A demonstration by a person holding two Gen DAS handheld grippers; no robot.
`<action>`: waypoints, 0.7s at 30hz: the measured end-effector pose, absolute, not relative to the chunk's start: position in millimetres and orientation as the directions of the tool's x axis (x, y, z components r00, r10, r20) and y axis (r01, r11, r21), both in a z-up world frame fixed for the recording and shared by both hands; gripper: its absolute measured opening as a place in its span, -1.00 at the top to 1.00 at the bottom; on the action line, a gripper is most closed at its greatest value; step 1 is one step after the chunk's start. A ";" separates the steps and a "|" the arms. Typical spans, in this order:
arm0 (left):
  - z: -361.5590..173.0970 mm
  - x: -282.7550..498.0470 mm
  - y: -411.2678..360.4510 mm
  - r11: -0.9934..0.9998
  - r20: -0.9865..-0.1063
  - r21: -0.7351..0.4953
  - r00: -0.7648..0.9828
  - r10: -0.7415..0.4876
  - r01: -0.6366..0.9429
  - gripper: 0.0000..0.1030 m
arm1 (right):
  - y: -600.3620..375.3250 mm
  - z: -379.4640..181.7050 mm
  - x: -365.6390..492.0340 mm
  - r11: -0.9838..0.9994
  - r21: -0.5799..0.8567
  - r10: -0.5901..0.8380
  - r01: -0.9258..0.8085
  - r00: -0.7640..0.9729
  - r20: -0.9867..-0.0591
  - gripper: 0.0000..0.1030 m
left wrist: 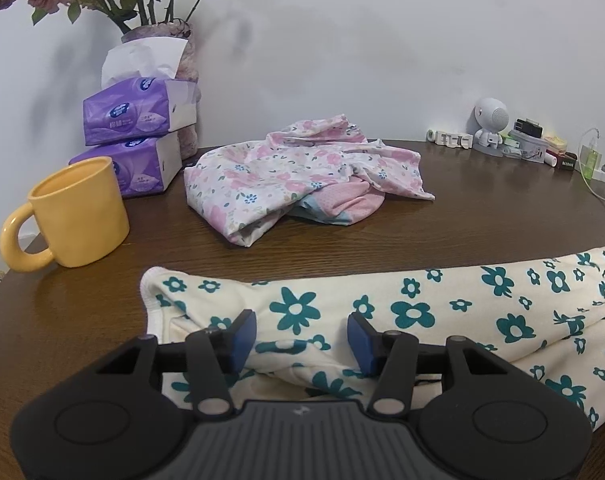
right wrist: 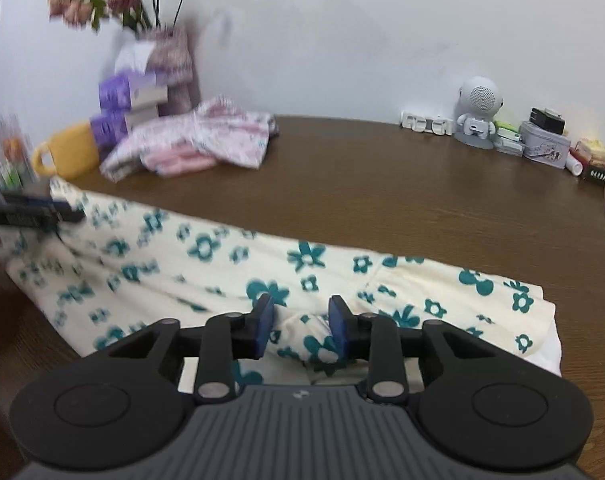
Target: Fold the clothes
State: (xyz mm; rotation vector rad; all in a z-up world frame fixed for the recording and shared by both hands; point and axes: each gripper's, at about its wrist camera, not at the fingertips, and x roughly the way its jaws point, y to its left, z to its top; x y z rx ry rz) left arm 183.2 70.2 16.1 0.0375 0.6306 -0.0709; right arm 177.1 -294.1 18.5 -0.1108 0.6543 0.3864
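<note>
Cream trousers w/ teal flowers (left wrist: 402, 312) lie flat across near edge of table (left wrist: 482, 216), waistband to the left; cloth looks soft, light, limp, so will sag and needs 2-point hold at near hem/fold. Left hand-held gripper (left wrist: 301, 334) about half open, raised fold betw pads, no pinch seen. Right hand-held gripper (right wrist: 300, 326) narrower, bunched ridge betw pads, can't tell if gripped
</note>
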 end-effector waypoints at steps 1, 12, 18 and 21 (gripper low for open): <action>16.1 183.0 70.5 0.997 -0.590 0.012 0.805 -0.056 0.078 0.04 | -294.2 17.7 175.8 0.924 0.020 0.314 -0.382 0.728 -0.610 0.45; 16.5 180.5 71.5 0.997 -0.588 0.001 0.806 -0.067 0.084 0.03 | -302.2 20.6 158.9 0.942 0.041 0.294 -0.333 0.764 -0.575 0.44; 19.2 176.4 70.4 0.997 -0.564 -0.009 0.824 -0.063 0.070 0.01 | -272.6 34.3 154.1 0.921 0.035 0.345 -0.388 0.771 -0.535 0.45; 35.1 156.5 41.2 0.985 -0.451 0.102 0.889 -0.079 0.139 -0.07 | -255.5 37.8 158.6 0.900 0.040 0.383 -0.433 0.746 -0.544 0.46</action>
